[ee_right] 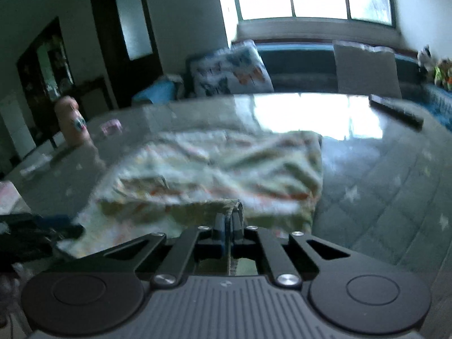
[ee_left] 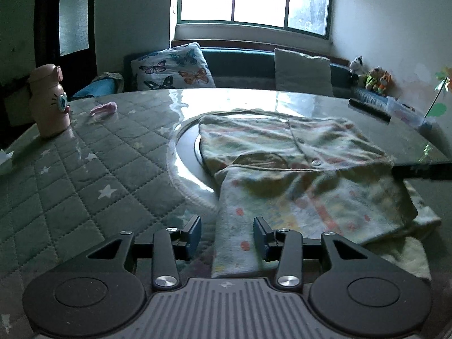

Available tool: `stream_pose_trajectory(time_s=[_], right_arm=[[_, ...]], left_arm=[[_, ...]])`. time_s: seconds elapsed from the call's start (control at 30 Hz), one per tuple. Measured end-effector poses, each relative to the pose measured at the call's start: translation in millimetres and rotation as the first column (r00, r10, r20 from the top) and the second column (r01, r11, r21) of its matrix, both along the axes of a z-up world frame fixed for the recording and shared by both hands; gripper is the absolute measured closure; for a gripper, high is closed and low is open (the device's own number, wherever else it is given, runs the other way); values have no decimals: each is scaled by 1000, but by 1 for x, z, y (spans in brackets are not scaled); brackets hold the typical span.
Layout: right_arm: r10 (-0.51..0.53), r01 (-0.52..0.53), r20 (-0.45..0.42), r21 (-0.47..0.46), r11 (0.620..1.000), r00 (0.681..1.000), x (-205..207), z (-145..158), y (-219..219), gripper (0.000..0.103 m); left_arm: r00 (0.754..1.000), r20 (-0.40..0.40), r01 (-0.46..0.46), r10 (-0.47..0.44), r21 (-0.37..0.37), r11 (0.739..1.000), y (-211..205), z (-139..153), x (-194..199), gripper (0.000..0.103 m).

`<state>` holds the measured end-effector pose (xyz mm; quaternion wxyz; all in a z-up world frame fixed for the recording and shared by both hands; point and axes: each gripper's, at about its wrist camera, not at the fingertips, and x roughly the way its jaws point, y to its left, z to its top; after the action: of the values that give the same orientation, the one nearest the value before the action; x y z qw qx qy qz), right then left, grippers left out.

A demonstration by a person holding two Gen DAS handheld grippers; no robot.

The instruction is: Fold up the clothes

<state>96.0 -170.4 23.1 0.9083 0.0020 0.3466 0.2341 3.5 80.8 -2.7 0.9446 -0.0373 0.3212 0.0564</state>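
The left gripper is showing a matte black body with two round discs at its near corners, each bearing a shallow circular recess. Between them a grey ribbed plate is carrying a small diamond mark at its far edge. Black link arms are running forward, pinned with silver screws at both ends, and triangular cut-outs are piercing the outer arms. Its fingers are wearing dark blue pads. The right gripper is sharing the same black build, grey ribbing, silver screws and blue-edged pads
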Motion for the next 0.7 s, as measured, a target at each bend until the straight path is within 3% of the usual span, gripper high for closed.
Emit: stream_pose_trajectory(time_s=[0.13,0.2,0.37,0.53,0.7], right_arm=[[-10,10,-60,-2,1000,998,8,-23,-4,96],[-9,8,-46,-11,1000,999,8,-20,-5,90],[29,-29,14,-7,1000,999,4,-5,-5,89],[91,-91,23,11,996,996,5,-3,9,89],[115,-115,8,0,993,993,13,-14,18,89]], left_arm=[[1000,-19,-18,18,22,1000,7,1,-1,59],[1000,-13,-23,23,26,999,11,6,-1,59],[999,32,5,-6,23,1000,8,24,11,61],[997,27,70,-70,-3,998,-3,23,45,78],[995,-21,93,-92,23,995,-7,3,70,84]])
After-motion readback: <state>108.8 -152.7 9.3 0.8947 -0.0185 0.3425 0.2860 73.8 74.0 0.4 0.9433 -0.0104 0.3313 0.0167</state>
